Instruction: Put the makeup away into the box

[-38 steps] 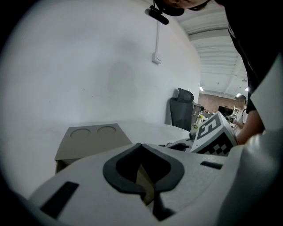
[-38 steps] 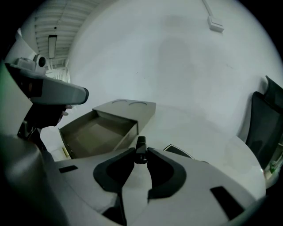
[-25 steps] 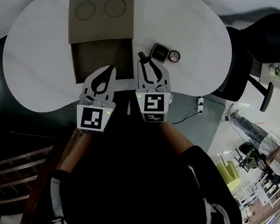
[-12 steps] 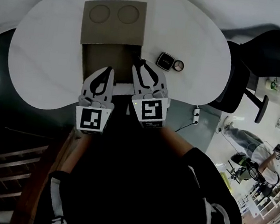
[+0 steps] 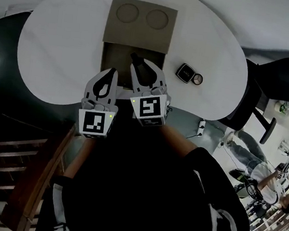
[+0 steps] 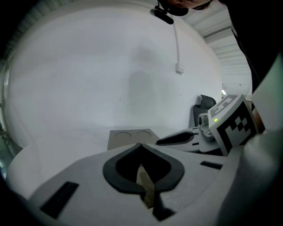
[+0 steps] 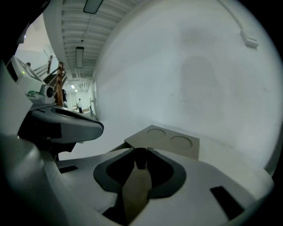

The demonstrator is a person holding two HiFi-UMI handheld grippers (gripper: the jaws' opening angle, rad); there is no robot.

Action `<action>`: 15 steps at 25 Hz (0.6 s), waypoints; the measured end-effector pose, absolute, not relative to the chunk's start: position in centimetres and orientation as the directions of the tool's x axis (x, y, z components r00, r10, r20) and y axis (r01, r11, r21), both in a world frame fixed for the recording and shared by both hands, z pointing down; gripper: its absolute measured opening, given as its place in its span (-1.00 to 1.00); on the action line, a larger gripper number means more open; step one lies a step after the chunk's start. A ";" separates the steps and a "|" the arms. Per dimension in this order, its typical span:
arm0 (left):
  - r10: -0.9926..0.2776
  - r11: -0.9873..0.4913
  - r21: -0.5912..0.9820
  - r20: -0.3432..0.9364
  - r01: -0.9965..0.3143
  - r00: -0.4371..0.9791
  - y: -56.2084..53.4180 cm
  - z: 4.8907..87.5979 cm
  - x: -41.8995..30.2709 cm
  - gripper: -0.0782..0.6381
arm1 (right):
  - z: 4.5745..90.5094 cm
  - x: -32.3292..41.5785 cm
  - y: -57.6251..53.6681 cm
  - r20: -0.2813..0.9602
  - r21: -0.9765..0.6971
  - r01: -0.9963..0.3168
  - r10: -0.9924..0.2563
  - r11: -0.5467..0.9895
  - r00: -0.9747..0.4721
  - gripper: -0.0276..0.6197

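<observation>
White smooth surface (image 5: 53, 49), round edge, bare room left of box (image 5: 105, 60). Cardboard box brown, open, flat flap (image 5: 141, 17) with two circles behind. Right hand-held gripper (image 5: 135, 60) over box, pinching small dark tube (image 7: 140, 157). Left hand-held gripper (image 5: 113, 72) clenched, empty, beside it. Right of box: square black case (image 5: 185, 72), little round case (image 5: 197, 79).

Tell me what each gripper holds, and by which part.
Right gripper pinches a small dark makeup tube across its sides at the jaw tips, over the box. Left gripper holds nothing, jaws together.
</observation>
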State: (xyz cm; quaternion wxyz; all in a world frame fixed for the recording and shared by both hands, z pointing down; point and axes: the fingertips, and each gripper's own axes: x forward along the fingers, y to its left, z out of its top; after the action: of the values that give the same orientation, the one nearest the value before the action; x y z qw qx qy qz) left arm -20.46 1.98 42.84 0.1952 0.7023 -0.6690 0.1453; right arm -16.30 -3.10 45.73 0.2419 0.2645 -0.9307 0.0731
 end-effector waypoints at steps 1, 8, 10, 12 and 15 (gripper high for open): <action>-0.882 -0.022 0.080 0.469 -0.997 0.056 2.1 43.0 -20.8 -0.76 | 46.1 -17.1 -3.0 0.491 -0.021 -0.518 -0.443 0.855 -0.750 -0.59; -0.876 0.011 0.087 0.482 -0.996 0.032 2.9 43.6 -22.8 -0.76 | 48.4 -20.8 -2.1 0.515 -0.042 -0.467 -0.381 0.883 -0.768 -0.59; -0.879 0.011 0.084 0.476 -0.996 0.031 2.9 43.5 -23.2 -0.76 | 49.5 -20.9 -1.9 0.543 -0.048 -0.465 -0.368 0.884 -0.755 -0.59; -0.878 0.012 0.087 0.478 -0.996 0.031 2.9 43.6 -23.3 -0.76 | 50.4 -20.8 -1.5 0.562 -0.051 -0.461 -0.356 0.886 -0.746 -0.59; -0.869 0.017 0.100 0.494 -0.995 0.035 3.3 44.2 -23.4 -0.76 | 50.1 -21.1 -1.1 0.567 -0.013 -0.437 -0.354 0.899 -0.744 -0.59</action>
State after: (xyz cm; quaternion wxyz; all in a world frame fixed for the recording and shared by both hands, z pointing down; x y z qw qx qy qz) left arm -23.36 3.26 44.19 0.2168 0.6860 -0.6792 0.1454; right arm -21.13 -1.06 50.15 0.2880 0.2123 -0.9310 0.0725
